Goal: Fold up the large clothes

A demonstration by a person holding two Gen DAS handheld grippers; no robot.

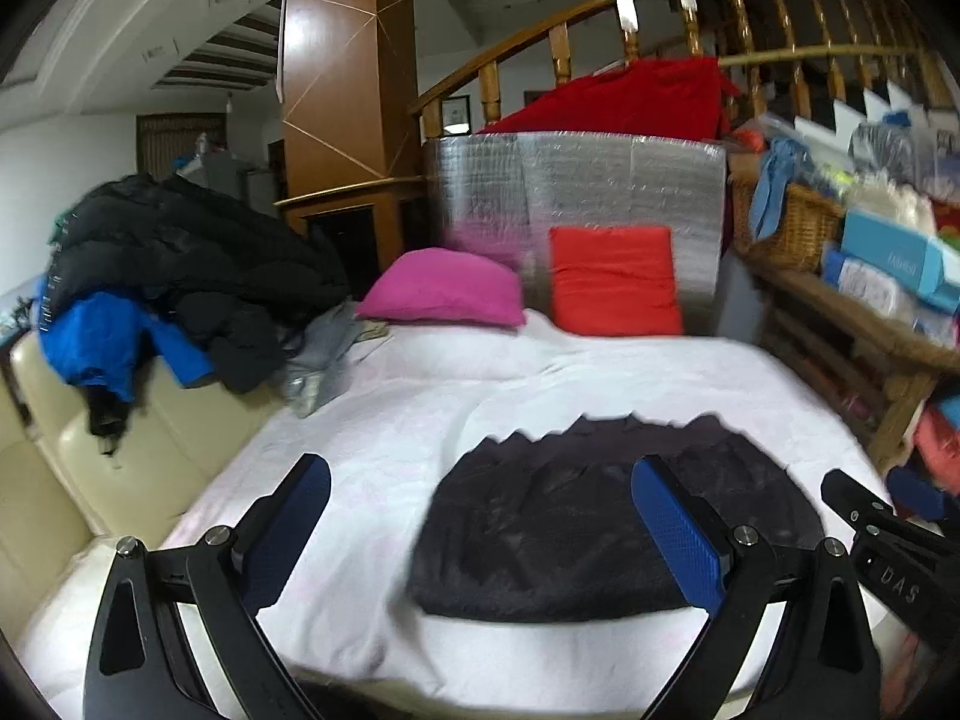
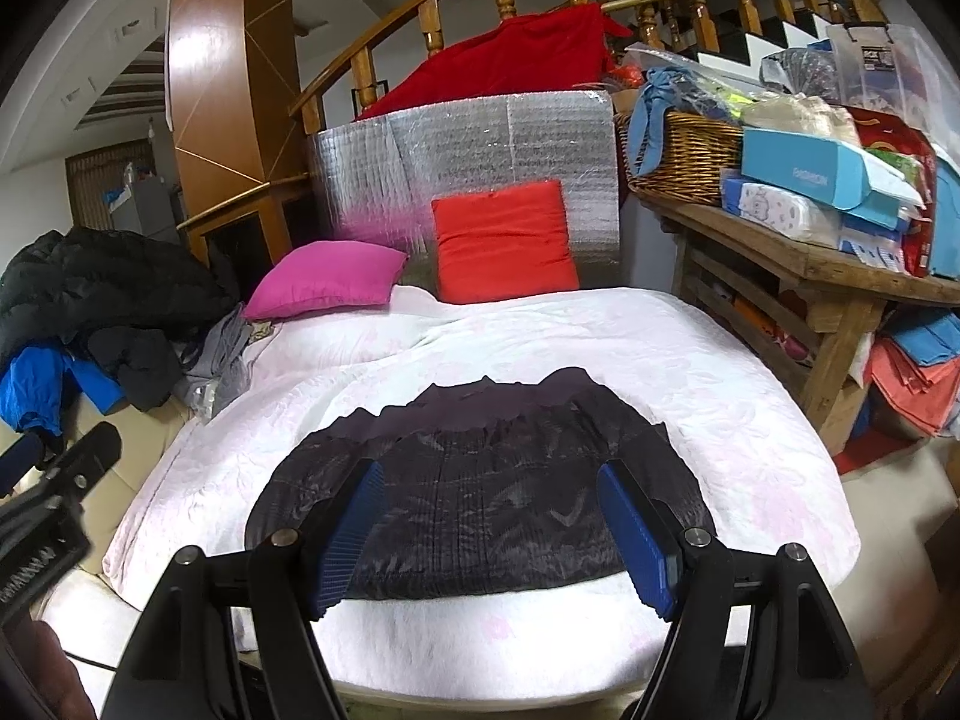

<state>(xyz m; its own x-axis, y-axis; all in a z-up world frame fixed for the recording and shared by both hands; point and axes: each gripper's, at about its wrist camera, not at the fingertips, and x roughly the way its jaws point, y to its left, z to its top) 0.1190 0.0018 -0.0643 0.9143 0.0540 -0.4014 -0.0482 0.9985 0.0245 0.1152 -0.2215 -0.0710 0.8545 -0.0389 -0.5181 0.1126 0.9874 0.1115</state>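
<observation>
Folded dark garment (image 2: 480, 504) on white bedspread (image 2: 690, 372)

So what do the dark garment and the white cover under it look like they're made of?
Dark garment: likely thin synthetic shell, perhaps quilted; faint sheen and fine crinkles, though blur limits certainty. White bed cover: soft matte fabric, apparently cotton-like, with a faint embossed or printed pattern.

The left gripper (image 1: 480, 495) fills the lower part of its own view, jaws spread wide with nothing between them. The right gripper (image 2: 489, 492) sits low in its view, jaws likewise apart, empty, angled slightly downward.
</observation>
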